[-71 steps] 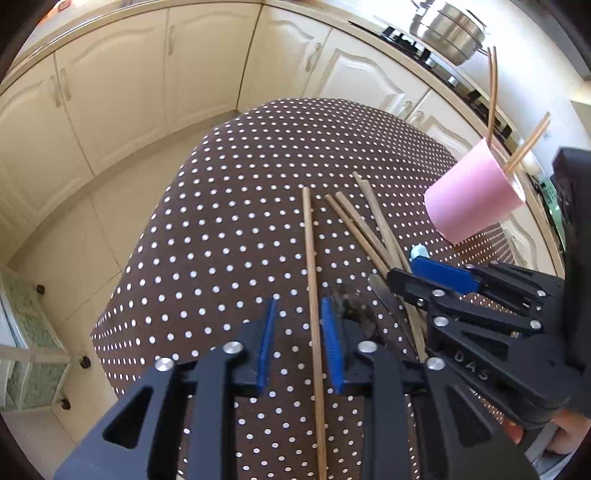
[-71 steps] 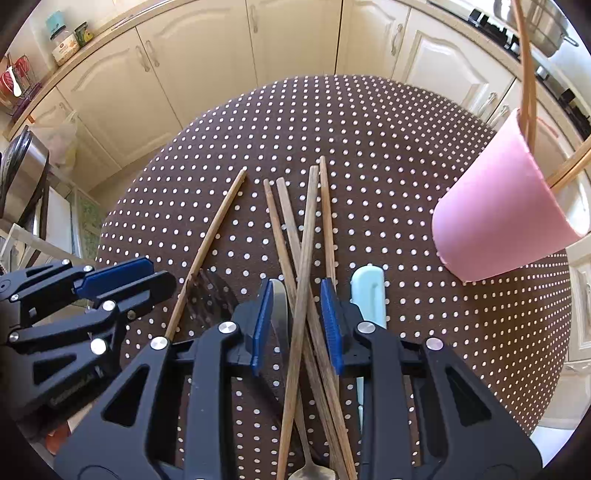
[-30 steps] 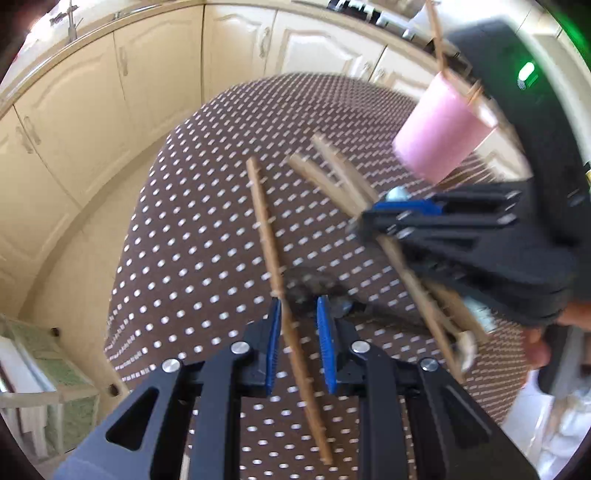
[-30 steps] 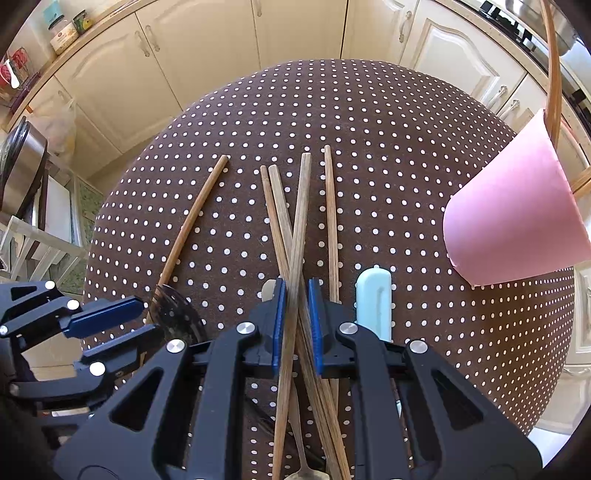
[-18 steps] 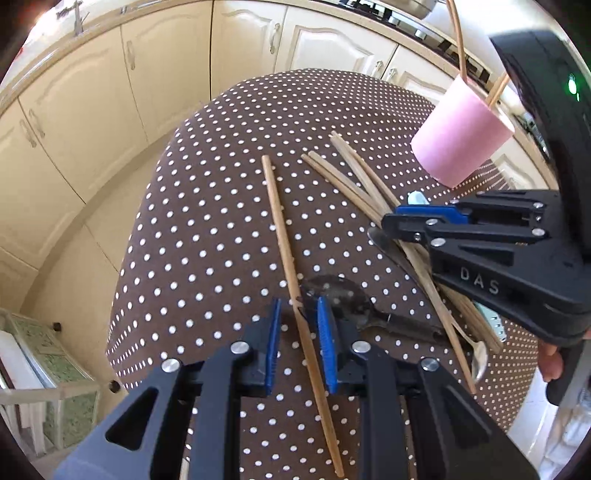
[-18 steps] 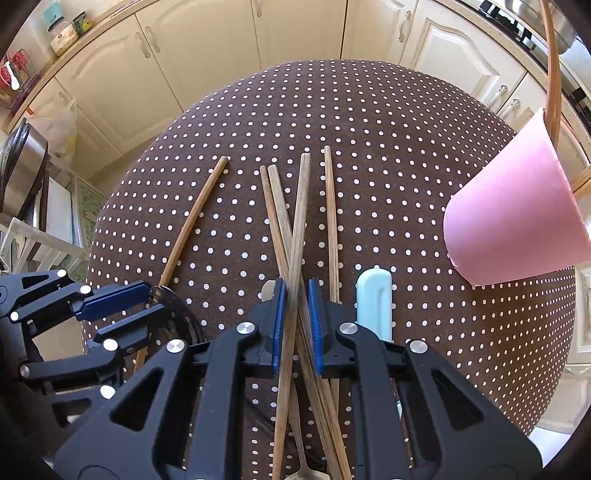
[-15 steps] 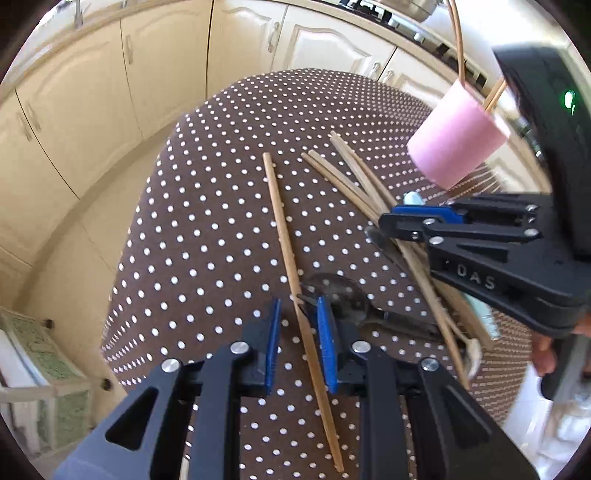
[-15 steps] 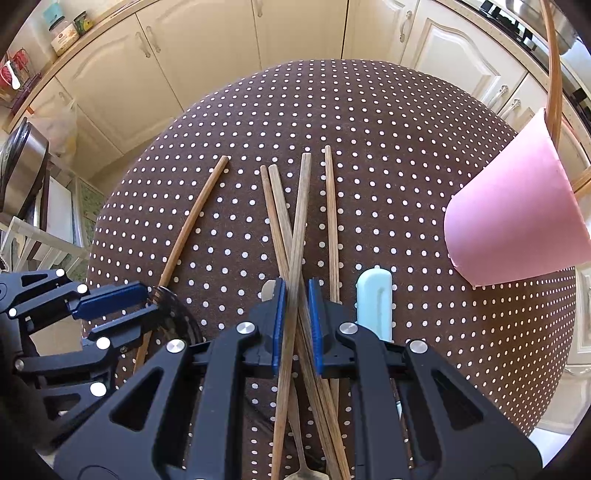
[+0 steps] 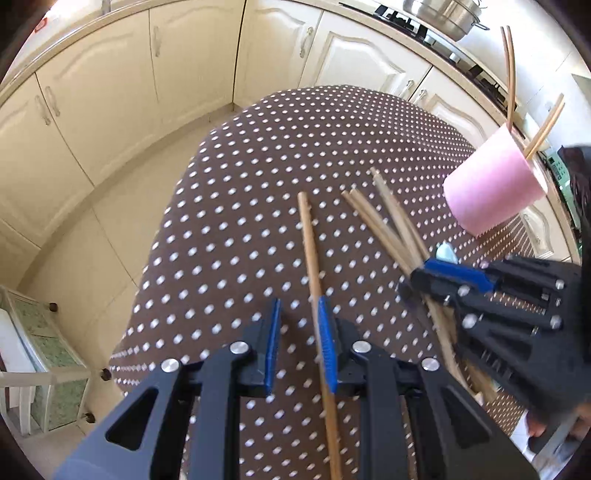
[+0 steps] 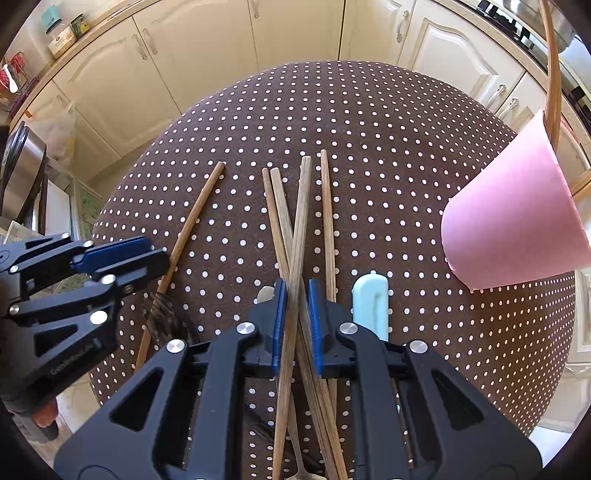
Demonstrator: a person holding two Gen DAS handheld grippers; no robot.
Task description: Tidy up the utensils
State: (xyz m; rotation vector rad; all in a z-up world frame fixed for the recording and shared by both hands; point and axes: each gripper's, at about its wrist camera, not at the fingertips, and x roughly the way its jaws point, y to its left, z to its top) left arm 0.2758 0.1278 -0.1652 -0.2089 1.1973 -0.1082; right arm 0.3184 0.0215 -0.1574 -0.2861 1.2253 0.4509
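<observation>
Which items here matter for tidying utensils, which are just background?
In play: loose chopsticks, single chopstick, pink cup, spoon, pale blue handle, black slotted utensil.

Background: cabinets, steel pot, jars.

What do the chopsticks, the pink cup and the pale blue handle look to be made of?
Chopsticks: wood or bamboo, matte brown with lengthwise grain. Pink cup: probably plastic, smooth, uniform, no shine; silicone is possible. Pale blue handle: likely moulded plastic, smooth with rounded edges and a soft sheen.
</observation>
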